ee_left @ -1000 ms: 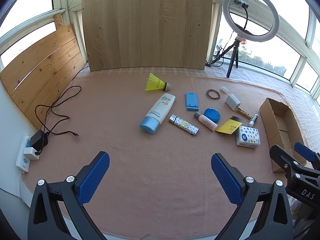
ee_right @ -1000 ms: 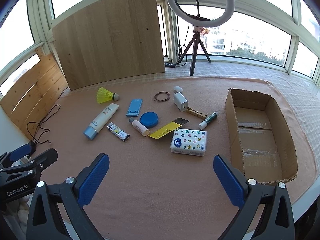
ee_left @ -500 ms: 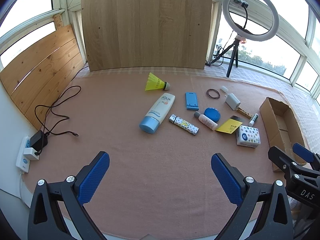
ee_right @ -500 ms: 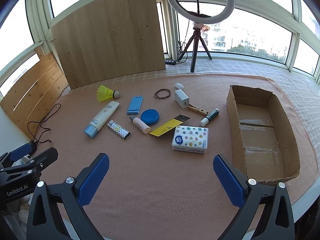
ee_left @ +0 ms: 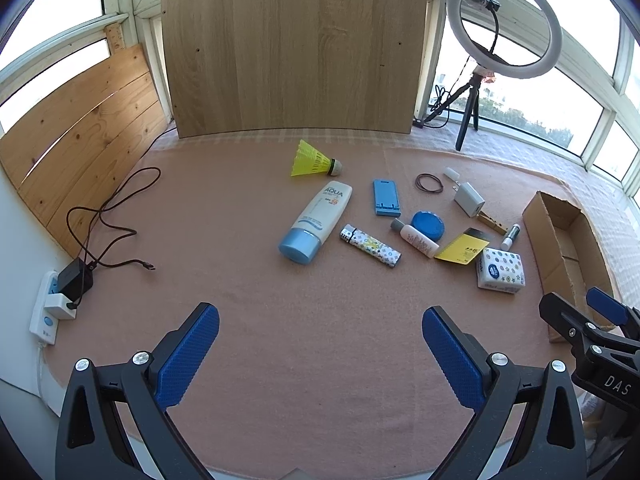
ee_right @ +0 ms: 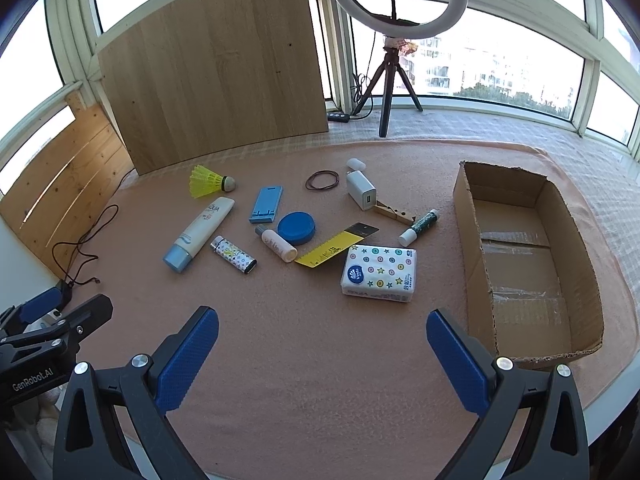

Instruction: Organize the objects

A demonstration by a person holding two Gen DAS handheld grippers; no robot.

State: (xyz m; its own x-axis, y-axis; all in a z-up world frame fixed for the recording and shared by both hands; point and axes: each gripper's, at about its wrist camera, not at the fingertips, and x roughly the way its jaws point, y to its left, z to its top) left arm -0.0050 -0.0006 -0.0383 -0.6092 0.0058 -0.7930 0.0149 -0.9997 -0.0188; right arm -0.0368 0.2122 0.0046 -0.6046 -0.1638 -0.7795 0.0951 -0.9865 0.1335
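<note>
Small items lie scattered on the pink cloth: a yellow shuttlecock [ee_right: 210, 181], a white AQUA tube [ee_right: 200, 233], a patterned lighter [ee_right: 233, 259], a blue phone stand [ee_right: 266, 209], a blue round tin [ee_right: 296, 228], a small pink bottle [ee_right: 278, 245], a yellow ruler [ee_right: 335, 245], a tissue pack [ee_right: 379, 273], a white charger [ee_right: 361, 195] and a hair band [ee_right: 322, 180]. An empty cardboard box [ee_right: 520, 264] stands at the right. My left gripper [ee_left: 320, 354] and right gripper [ee_right: 322, 356] are both open and empty, near the front edge, well short of the items.
A wooden board [ee_right: 216, 64] leans at the back, wooden slats [ee_left: 80, 140] at the left. A ring light on a tripod [ee_right: 394, 40] stands behind the cloth. A power strip with an adapter and cable [ee_left: 68, 288] lies at the far left.
Both grippers have moved slightly; the items sit a little nearer in the right wrist view. Nothing was picked up and both stay open.
</note>
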